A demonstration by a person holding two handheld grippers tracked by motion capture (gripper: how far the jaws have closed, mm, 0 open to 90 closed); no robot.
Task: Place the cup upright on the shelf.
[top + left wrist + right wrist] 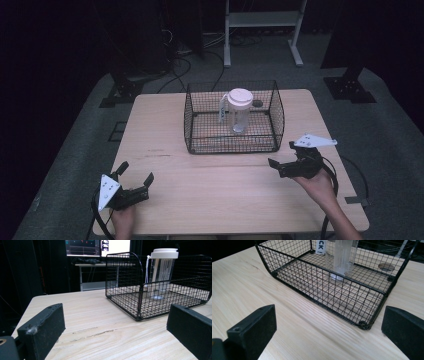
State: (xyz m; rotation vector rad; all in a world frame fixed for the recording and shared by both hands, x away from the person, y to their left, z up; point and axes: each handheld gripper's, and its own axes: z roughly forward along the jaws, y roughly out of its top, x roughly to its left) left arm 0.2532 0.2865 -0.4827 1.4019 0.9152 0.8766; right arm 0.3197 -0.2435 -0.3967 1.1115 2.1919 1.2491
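A clear plastic bottle [239, 111] with a white lid and a white tag stands upright inside a black wire basket [192, 120] at the table's far middle. The left gripper view shows the bottle [162, 272] through the basket's mesh [125, 277]; the right gripper view shows the bottle's lower part [342, 257] behind the basket's near wall [322, 287]. My left gripper [136, 176] is open near the front left edge, holding nothing. My right gripper [282, 156] is open just right of the basket's front corner, also holding nothing.
The wooden table [210, 195] has bare room in front of the basket. A small dark round mark [257, 103] lies on the table behind the basket. A white metal frame [262, 22] and cables sit on the floor beyond the table.
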